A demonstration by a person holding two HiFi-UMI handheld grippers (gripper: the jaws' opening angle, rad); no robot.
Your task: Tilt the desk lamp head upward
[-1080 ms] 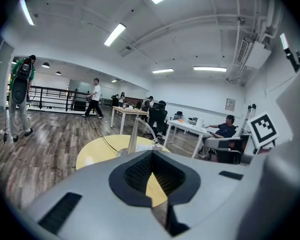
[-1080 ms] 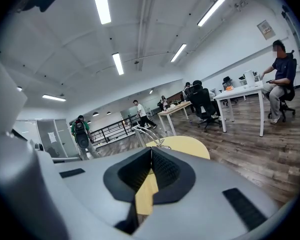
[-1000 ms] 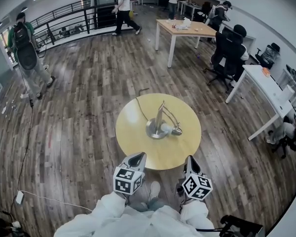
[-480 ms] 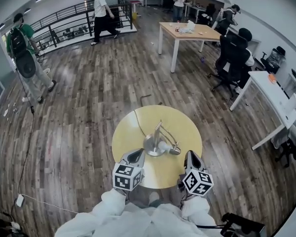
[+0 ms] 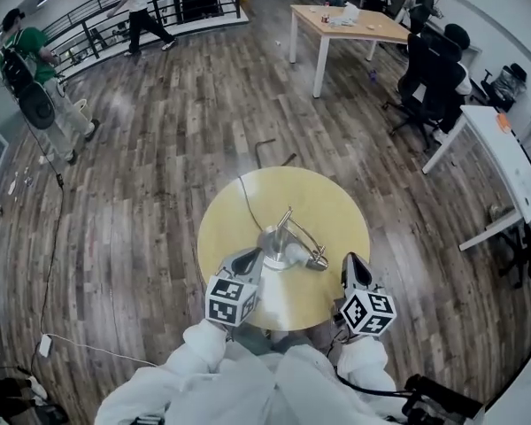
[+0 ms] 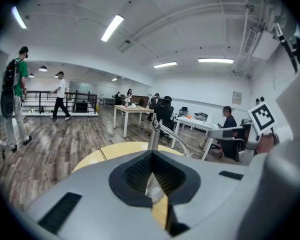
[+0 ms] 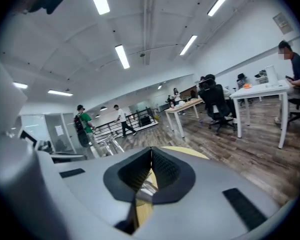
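Nearest, the left gripper [image 5: 248, 257] and right gripper [image 5: 355, 264] are held over the near side of a round yellow table [image 5: 323, 204], jaws pressed together, nothing gripped. Just beyond, the desk lamp [image 5: 286, 237] is seen at mid-table, its head [image 5: 315, 260] hung low by the tabletop. Farther off, small items [image 5: 341, 16] are scattered on a wooden desk [image 5: 372, 32].

The round yellow table [image 5: 336, 206] carries a metal desk lamp [image 5: 277, 237], its cord [image 5: 248, 204] trailing over the far edge.
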